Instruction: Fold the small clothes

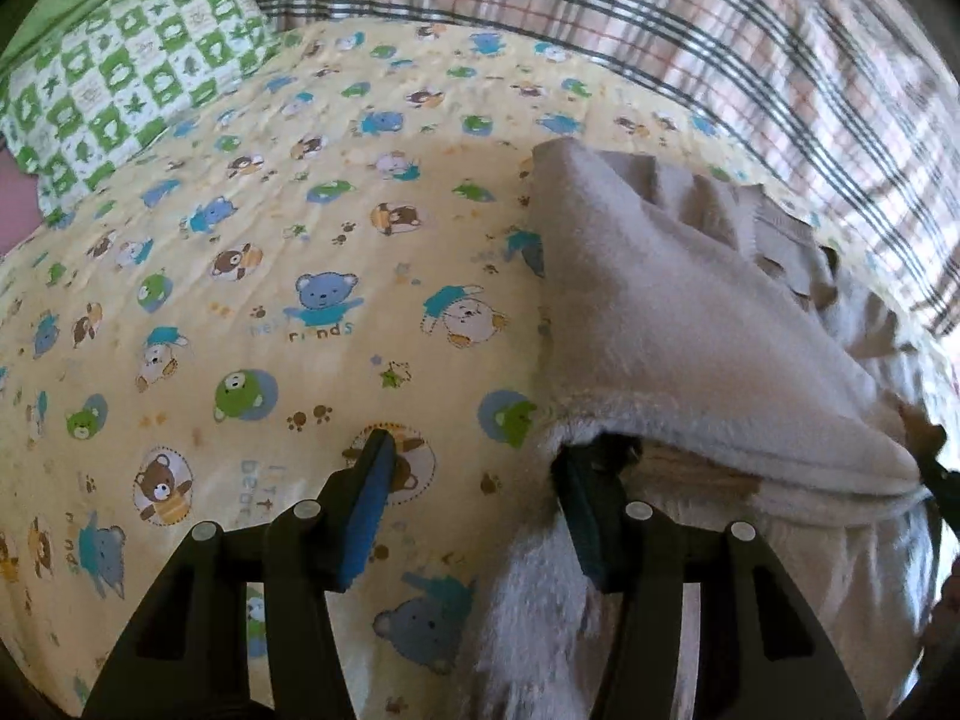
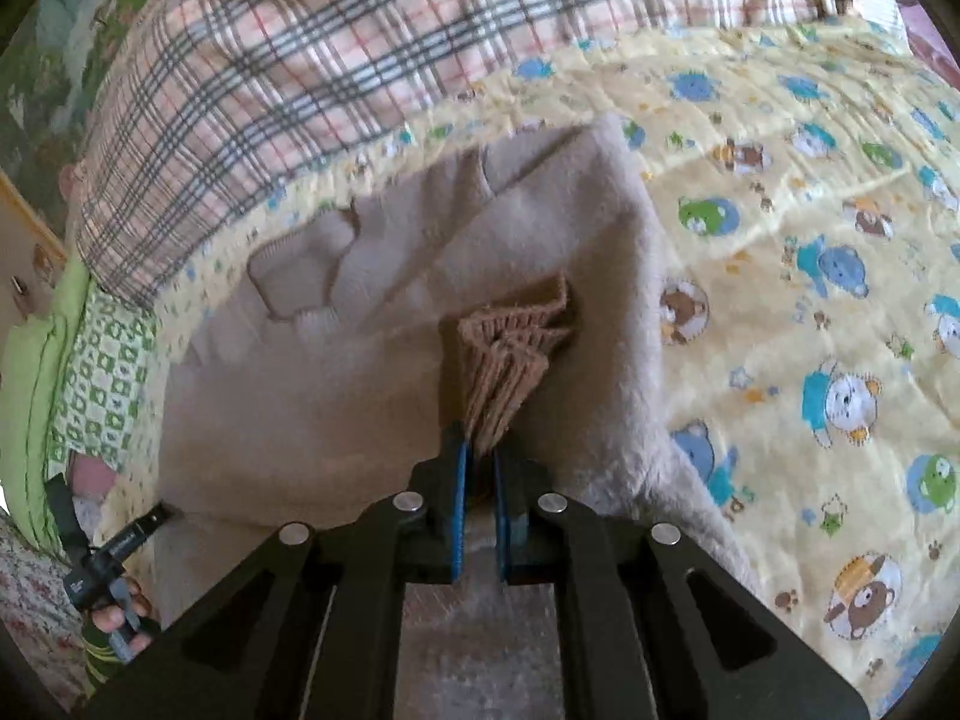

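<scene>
My right claw (image 2: 480,450) is squeezed tight on a bunch of brown ribbed knit (image 2: 510,354), which sticks up from between its blue pads. That knit is the edge of the small beige fleece garment (image 2: 336,372), and it hangs just over the soft beige cloth below it. My left claw (image 1: 474,468) is spread wide and grips nothing. Its left finger (image 1: 366,498) is out over the bare blanket, and its right finger (image 1: 585,516) is tucked under a raised fold of the same garment (image 1: 672,336), so the fleece drapes over it.

The garment lies crumpled on a yellow blanket (image 1: 252,312) printed with little bears, on the bed. In the right wrist view I see a ribbed cuff (image 2: 288,270) at the far side of the garment, lying near the blanket's edge.

Past the yellow blanket there is a plaid cover (image 2: 288,90) in pink and grey lines. A green and white checked pillow (image 1: 120,78) sits at the far left in the left wrist view, touching the yellow blanket.
</scene>
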A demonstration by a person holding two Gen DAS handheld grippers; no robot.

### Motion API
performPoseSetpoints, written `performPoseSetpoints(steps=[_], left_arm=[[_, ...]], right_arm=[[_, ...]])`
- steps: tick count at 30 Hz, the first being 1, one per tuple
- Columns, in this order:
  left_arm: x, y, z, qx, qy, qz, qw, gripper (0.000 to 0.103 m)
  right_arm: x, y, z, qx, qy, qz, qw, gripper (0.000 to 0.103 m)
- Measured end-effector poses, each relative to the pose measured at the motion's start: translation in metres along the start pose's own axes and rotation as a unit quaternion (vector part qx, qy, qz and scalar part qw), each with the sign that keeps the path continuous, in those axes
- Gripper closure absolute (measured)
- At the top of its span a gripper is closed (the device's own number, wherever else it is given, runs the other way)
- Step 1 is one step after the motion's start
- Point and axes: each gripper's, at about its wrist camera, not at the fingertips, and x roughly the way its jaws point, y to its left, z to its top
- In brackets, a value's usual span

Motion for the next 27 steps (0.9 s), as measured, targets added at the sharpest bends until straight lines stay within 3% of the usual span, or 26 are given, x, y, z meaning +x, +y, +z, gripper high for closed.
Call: performPoseSetpoints(steps=[3, 6, 8, 10, 12, 18, 19, 20, 21, 25, 27], left_arm=[[-0.013, 0.008, -0.002, 0.009, 0.005, -0.048, 0.9988, 0.049], [-0.028, 0.017, 0.006, 0.008, 0.0, -0.114, 0.9934, 0.042], [-0.028, 0.017, 0.019, 0.007, 0.0, -0.124, 0.9922, 0.034], [-0.018, 0.015, 0.037, 0.002, 0.006, -0.138, 0.9904, 0.03], [0.001, 0.012, 0.056, -0.005, 0.017, -0.14, 0.99, 0.027], [0.065, -0.001, 0.088, -0.018, 0.081, -0.145, 0.9859, 0.028], [0.067, -0.006, 0.089, -0.006, 0.071, -0.142, 0.9873, 0.046], [0.065, -0.013, 0.09, 0.015, 0.058, -0.145, 0.9876, 0.074], [0.064, -0.019, 0.092, 0.028, 0.058, -0.154, 0.9859, 0.096], [0.035, -0.025, 0.091, 0.038, -0.025, -0.135, 0.9898, 0.097], [0.044, -0.027, 0.088, 0.046, -0.019, -0.111, 0.9925, 0.097]], right_arm=[[-0.017, -0.009, -0.001, 0.006, -0.013, -0.016, 1.0, 0.085], [-0.035, -0.017, 0.003, 0.01, -0.032, -0.028, 0.999, 0.085], [-0.04, -0.018, 0.011, 0.011, -0.039, -0.019, 0.999, 0.081], [-0.039, -0.015, 0.018, 0.008, -0.047, -0.016, 0.999, 0.064], [-0.031, -0.006, 0.025, -0.006, -0.049, -0.016, 0.999, 0.053], [0.021, 0.012, 0.026, -0.051, 0.029, -0.058, 0.997, 0.056], [0.025, 0.017, 0.024, -0.071, 0.032, -0.067, 0.995, 0.078], [0.024, 0.02, 0.023, -0.077, 0.03, -0.064, 0.994, 0.093], [0.02, 0.023, 0.024, -0.077, 0.021, -0.056, 0.995, 0.096], [0.0, 0.029, 0.026, -0.091, -0.02, -0.075, 0.993, 0.096], [0.01, 0.026, 0.024, -0.093, -0.001, -0.091, 0.991, 0.096]])
